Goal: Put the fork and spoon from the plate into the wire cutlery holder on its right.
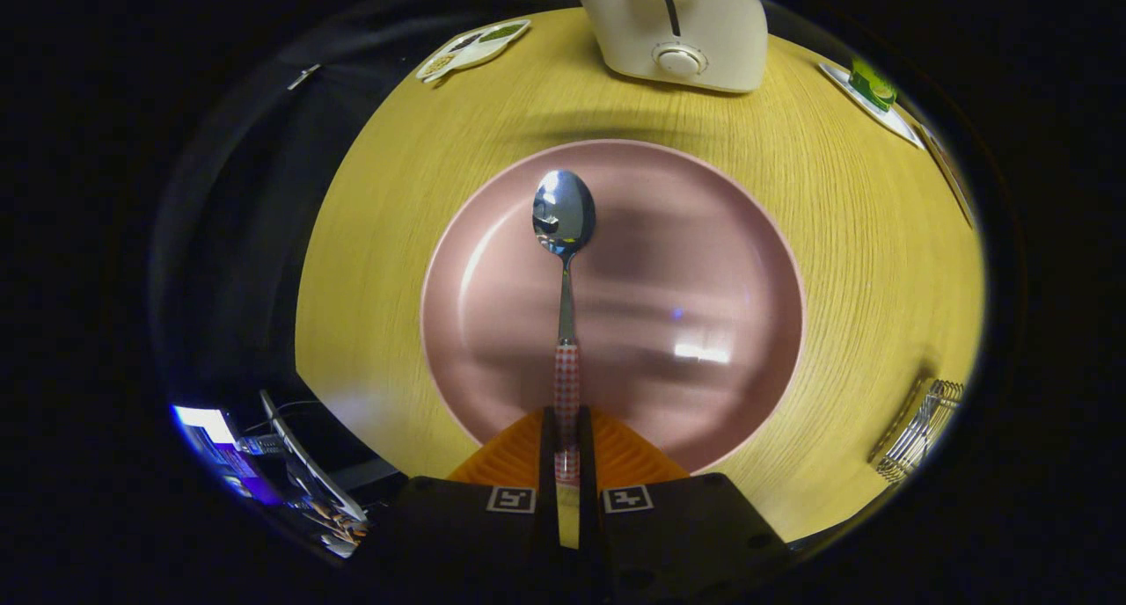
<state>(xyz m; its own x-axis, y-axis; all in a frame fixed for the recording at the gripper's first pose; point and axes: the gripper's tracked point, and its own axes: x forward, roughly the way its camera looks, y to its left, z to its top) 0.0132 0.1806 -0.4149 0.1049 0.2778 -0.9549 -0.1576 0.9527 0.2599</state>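
You have 1 view, a fisheye camera riding on the tool (567, 447), looking forward along its 2 fingers and angled down onto the surface (378, 262). It sits close above the pink plate (695, 262), which lies just ahead. A white toaster (677, 33) stands beyond the plate, and the wire cutlery holder (919, 429) is off to the right.

Polished metal spoon (563, 214); glossy pink plate (704, 236); matt wood-grain table (862, 227).
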